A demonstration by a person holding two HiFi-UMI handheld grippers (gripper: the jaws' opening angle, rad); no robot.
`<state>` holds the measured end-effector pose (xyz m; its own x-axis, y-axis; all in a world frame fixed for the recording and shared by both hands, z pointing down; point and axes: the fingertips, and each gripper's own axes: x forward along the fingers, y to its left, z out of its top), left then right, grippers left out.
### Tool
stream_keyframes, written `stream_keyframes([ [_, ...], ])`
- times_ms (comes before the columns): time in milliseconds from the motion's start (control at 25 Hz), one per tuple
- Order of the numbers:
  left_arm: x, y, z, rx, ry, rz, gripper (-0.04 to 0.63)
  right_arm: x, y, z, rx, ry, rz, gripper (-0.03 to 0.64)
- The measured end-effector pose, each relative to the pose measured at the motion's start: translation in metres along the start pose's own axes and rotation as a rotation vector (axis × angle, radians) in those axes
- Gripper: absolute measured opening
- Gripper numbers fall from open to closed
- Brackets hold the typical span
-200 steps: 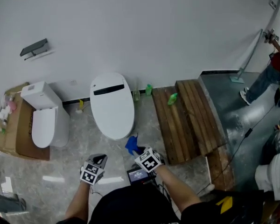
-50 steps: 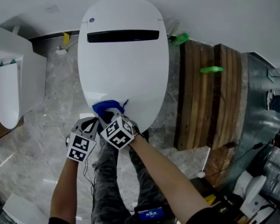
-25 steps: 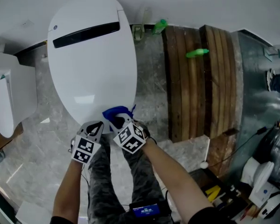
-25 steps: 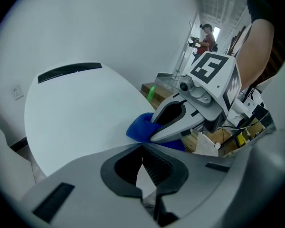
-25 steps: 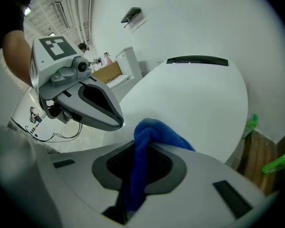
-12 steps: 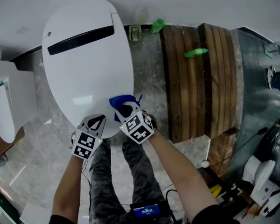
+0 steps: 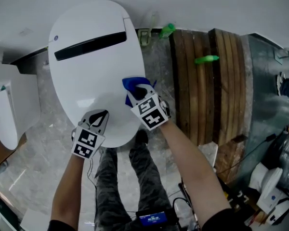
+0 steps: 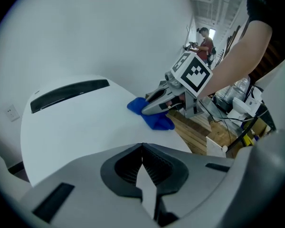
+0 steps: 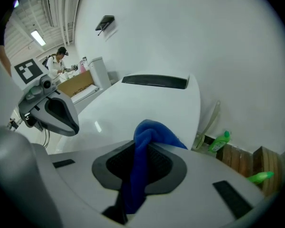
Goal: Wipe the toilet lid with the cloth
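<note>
Your right gripper [image 7: 138, 94] clenches the soft blue cloth [image 7: 131, 83], bunched on the glossy white oval lid [image 7: 86, 66] at its 4 o'clock edge; your left gripper [image 7: 98, 117] (clenched, empty) hovers at 6 o'clock.

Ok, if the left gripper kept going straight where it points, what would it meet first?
Probably the glossy white toilet lid, just ahead of the shut, empty jaws of the left gripper.
</note>
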<state>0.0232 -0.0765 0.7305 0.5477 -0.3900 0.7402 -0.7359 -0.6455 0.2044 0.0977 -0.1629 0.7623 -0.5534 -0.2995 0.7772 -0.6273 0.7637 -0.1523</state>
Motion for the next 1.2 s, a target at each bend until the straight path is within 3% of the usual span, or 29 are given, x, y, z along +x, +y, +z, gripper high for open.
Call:
stream_keyframes([
  [200, -0.012, 0.024, -0.006, -0.012, -0.002, 0.017, 0.011, 0.008, -0.023, 0.025, 0.052, -0.015, -0.073, 0.058],
  [560, -0.036, 0.063, -0.021, -0.058, -0.03, 0.046, 0.011, 0.043, -0.035, 0.09, 0.048, -0.037, -0.135, 0.057],
  [840, -0.055, 0.1, -0.026, -0.101, -0.075, 0.079, 0.011, 0.08, -0.011, 0.142, -0.032, -0.04, -0.129, 0.057],
  [1200, -0.075, 0.116, -0.066, -0.148, -0.061, 0.091, 0.011, 0.119, 0.059, 0.175, -0.172, -0.042, -0.056, 0.057],
])
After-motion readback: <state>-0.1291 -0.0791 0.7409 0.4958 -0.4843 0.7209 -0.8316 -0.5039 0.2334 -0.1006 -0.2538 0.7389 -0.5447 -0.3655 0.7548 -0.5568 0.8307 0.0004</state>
